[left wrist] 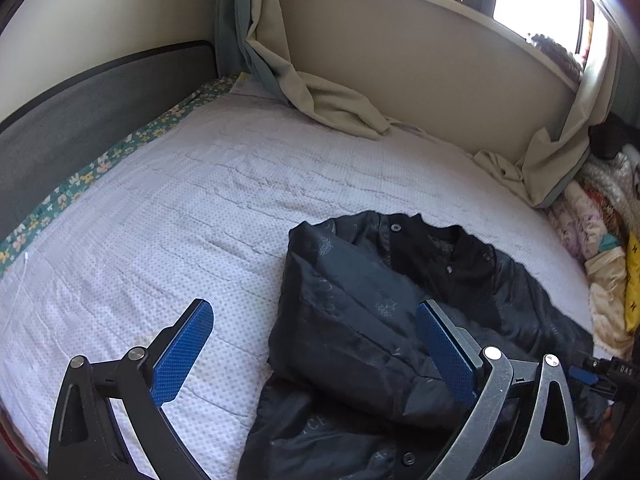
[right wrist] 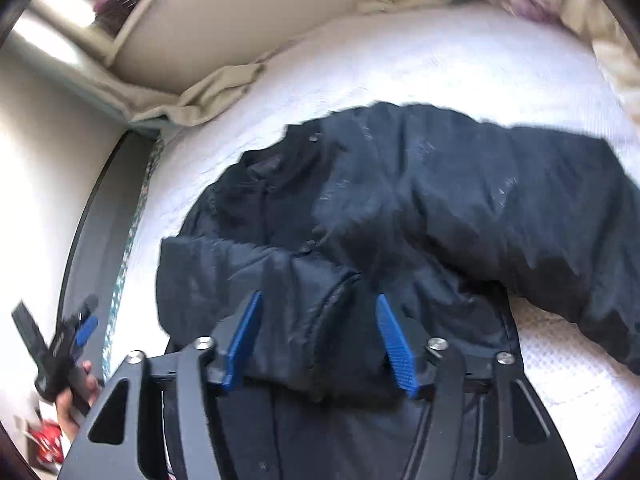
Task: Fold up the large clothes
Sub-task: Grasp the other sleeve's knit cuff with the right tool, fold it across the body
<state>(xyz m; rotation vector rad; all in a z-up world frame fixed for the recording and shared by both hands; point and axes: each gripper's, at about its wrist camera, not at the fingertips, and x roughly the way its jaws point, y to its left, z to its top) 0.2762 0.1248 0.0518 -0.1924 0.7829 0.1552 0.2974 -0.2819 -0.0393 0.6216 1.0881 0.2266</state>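
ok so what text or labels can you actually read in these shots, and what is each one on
"CE": pale printed letters on the dark jacket, near its lower hem; the rest of the word is lost in a fold.
"DAS": partly readable, on the right gripper's body at the frame edge.
Faint curved lettering by the jacket's crest prints: too small to read.
Right wrist view: jacket prints too blurred to read.

The left tool (left wrist: 316, 344) is hovering with its blue pads spread wide, while the right tool (right wrist: 320, 336) is reaching forward, its own pads parted and gripping nothing.
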